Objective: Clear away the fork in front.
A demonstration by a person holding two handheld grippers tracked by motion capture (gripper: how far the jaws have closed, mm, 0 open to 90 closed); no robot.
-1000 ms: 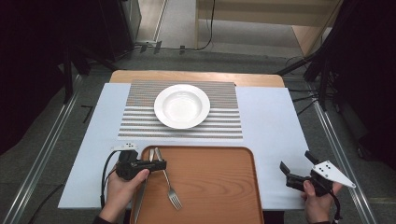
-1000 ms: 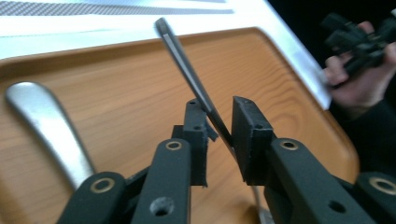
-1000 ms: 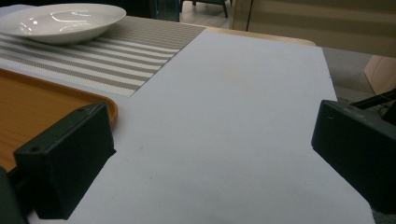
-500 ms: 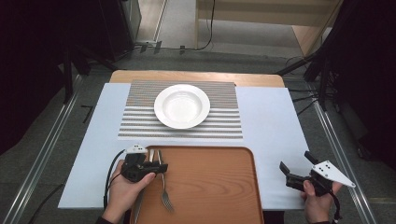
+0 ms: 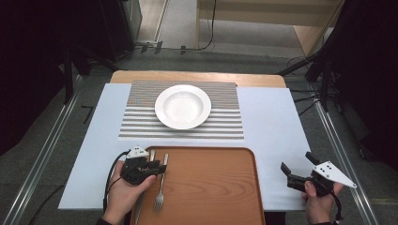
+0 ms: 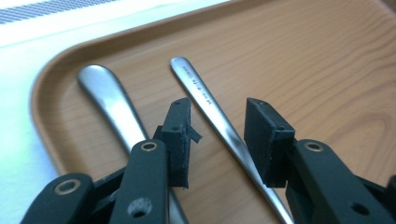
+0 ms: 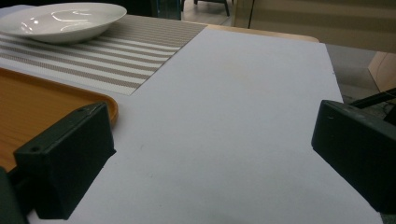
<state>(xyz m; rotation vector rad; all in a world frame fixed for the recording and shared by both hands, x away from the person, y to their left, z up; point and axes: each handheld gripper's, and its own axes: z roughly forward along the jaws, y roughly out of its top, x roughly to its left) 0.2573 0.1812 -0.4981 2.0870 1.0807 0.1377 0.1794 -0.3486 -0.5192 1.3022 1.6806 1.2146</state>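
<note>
The left tongs (image 6: 217, 140) hover with jaws apart astride the slim silver metal fork handle (image 6: 219, 114) lying on the brown wooden tray (image 6: 303, 60), pads not touching it, a second broader steel handle (image 6: 109, 100) just outside one jaw, while the right tongs (image 7: 205, 158) rest spread wide over the pale surface (image 7: 243, 116).

The fork (image 5: 161, 187) is slim polished steel and lies flat on the wooden tray (image 5: 211, 197), lower left of the high view, tines toward the bottom edge. Its engraved handle (image 6: 205, 100) runs diagonally up the left gripper view, beside 1 broader steel handle (image 6: 109, 100).
</note>
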